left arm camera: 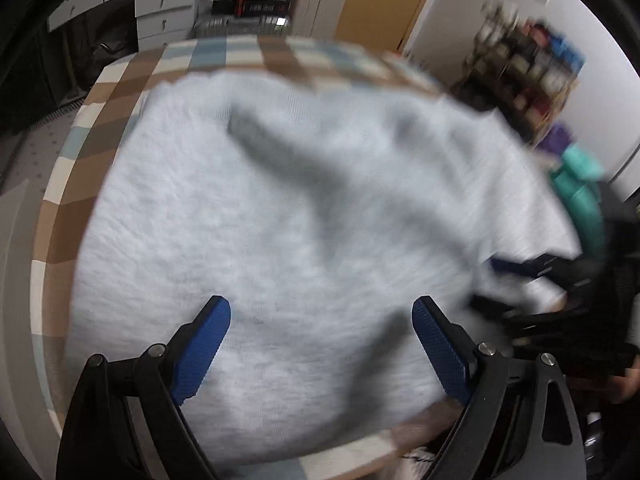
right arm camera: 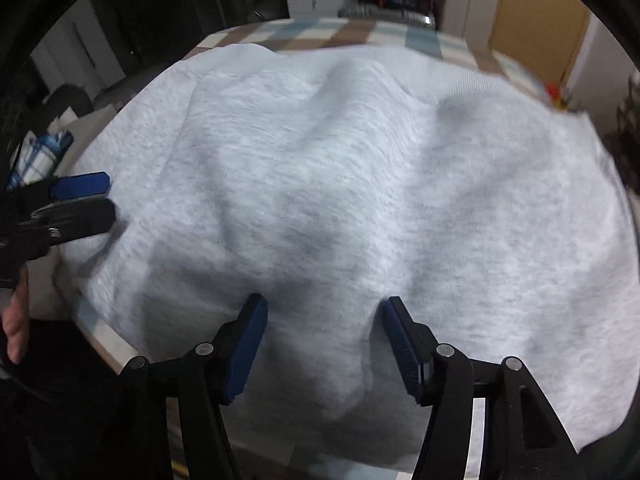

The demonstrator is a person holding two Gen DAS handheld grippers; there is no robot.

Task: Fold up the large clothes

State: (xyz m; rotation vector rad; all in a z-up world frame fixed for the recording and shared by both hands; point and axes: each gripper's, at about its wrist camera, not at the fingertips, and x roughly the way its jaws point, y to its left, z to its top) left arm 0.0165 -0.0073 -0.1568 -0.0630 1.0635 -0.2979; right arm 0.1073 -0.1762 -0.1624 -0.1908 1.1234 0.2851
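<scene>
The left gripper [left arm camera: 321, 314] is spread wide with nothing between its blue pads [left arm camera: 440, 350]. It hangs over a big light grey sweatshirt [left arm camera: 280, 220] that fills the middle of both views. The right gripper [right arm camera: 324, 316] is partly open above the same cloth, gripping nothing. The sweatshirt lies on a checked table cover [left arm camera: 256, 54]. White drawers [left arm camera: 166, 8] sit at the upper left.

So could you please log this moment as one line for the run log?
garment: grey sweatshirt spread on checked table | left tool: open, over cloth | right tool: open, over cloth | fold: not started
</scene>
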